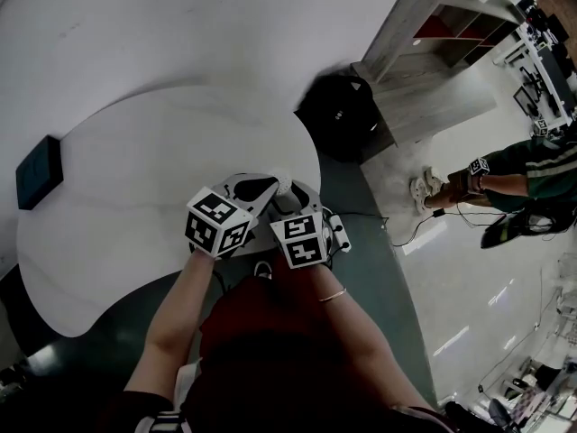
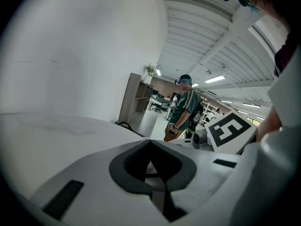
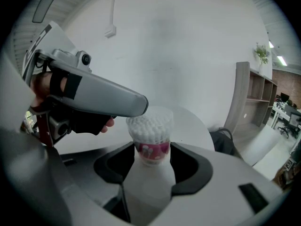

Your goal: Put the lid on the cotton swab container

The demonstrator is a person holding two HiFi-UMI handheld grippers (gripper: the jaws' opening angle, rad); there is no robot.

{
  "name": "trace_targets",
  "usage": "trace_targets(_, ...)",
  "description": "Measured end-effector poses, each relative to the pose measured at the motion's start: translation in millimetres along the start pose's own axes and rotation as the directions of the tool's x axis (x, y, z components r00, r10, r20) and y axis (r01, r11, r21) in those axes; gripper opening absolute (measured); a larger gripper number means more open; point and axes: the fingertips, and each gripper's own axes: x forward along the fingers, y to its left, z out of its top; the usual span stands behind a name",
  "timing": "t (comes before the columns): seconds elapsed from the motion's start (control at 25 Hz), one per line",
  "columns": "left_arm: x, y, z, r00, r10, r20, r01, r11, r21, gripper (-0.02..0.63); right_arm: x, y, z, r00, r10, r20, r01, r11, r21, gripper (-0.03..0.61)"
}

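Holds cotton swab container [image 3: 150, 126] in right claw [image 3: 151, 147], left claw [image 2: 150, 141] pressed together, over white rounded counter [image 1: 135, 179]; grey floor [image 1: 451, 269], wooden shelving [image 1: 442, 34] beyond.

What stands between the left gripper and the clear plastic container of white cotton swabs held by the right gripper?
Nothing visible does. In the right gripper view, the left gripper has its tip just left of the top of the clear plastic container of white cotton swabs, with no object between them. The right gripper clamps the container's body.

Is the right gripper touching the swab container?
Touching. The right gripper view shows the right gripper with its jaws pressed against both sides of the swab container.
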Motion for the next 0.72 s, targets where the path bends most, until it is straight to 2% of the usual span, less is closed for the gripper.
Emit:
trace_targets(0.16,0.7,0.5,-0.5,1.000,0.005,-0.002,-0.005,1.000,0.015,0.023,0.8,-0.4,-0.1,1.000,0.000,0.000,0.000,1.000,-0.001,0.249)
trace_targets(0.36,2.0,-2.0,-2.0,0.999,0.029,-0.017,-0.028,0.995,0.094,0.023,0.6,0.1,-0.3,1.000,0.001,0.002,-0.001,1.000,-0.002,0.249)
trace_targets(0.44,2.2,-2.2,-2.2,0.999,0.033,-0.014,-0.032,0.994,0.104,0.023,1.0,0.3,-0.4,1.000,0.001,0.001,-0.001,1.000,-0.002,0.249)
trace_targets(0.56,2.4,-2.3,-1.6,1.000,0.028,0.004,-0.028,0.995,0.097,0.023,1.0,-0.4,-0.5,1.000,0.001,-0.001,-0.001,1.000,-0.002,0.249)
trace_targets(0.72,-2.4,2.5,-1.1,0.998,0.032,0.045,-0.033,0.999,0.023,0.023,2.0,-0.4,-1.0,1.000,0.000,-0.002,0.000,1.000,-0.002,0.249)
